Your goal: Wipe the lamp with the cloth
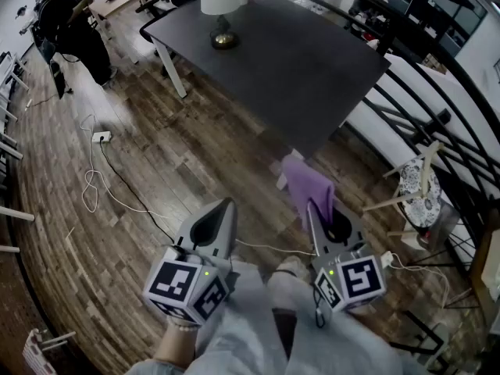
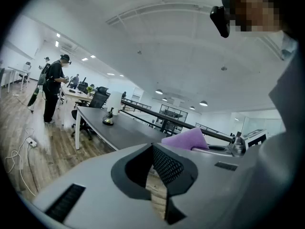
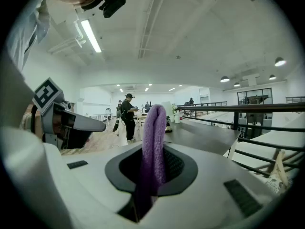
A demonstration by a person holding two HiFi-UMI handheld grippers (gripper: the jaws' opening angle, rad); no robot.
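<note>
Approach step, no wiping yet: left claw (image 1: pixel 225 206) has its jaws together on nothing, low over the floor (image 1: pixel 117 170). The lamp (image 1: pixel 222 10) stands upright at the far end of the table (image 1: pixel 312 76), well apart from both claws. Right claw (image 1: pixel 319 214) is clamped on the purple cloth (image 1: pixel 305 182), a narrow folded strip with its long axis running straight out of the jaws toward the table edge; next move probably calls for carrying it across to the lamp, free end leading.
</note>
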